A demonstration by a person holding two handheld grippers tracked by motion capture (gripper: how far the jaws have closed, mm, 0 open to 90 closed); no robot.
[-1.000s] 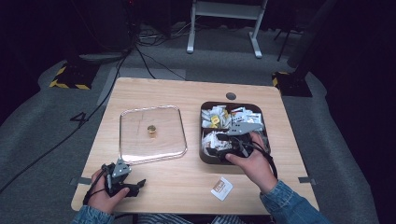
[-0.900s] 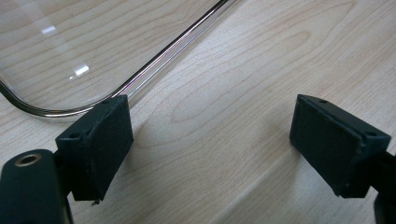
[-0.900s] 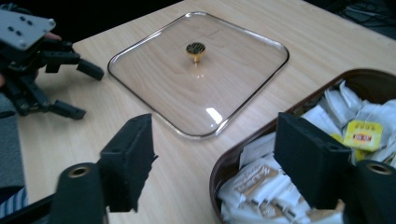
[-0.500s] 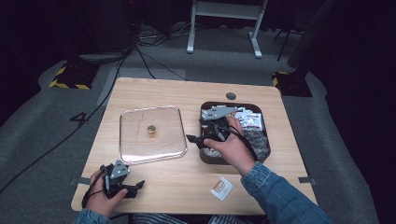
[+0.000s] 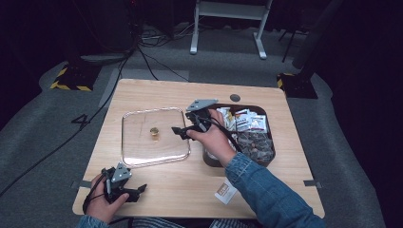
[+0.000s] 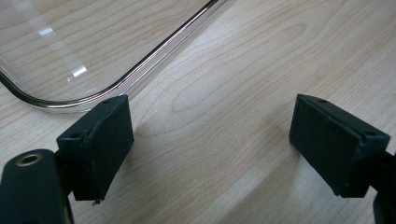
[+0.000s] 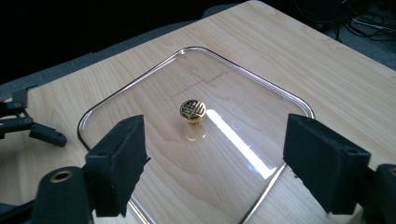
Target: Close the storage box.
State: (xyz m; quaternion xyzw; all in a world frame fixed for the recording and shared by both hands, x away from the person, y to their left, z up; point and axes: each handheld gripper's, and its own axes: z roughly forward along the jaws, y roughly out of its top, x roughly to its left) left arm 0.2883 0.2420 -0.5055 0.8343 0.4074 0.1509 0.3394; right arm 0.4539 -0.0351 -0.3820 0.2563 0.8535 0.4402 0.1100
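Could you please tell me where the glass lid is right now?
In the high view, the glass lid lies flat on the table's left half, beside the dark tray, with the right tool at its right edge.

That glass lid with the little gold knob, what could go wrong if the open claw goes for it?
The knob is small against the wide-open right claw, so a pinch could slip off it. The glass lid lies flat on the table; lifted off-centre, it might tilt and knock the wood. The packet-filled tray sits close beside, so a swing could strike it.
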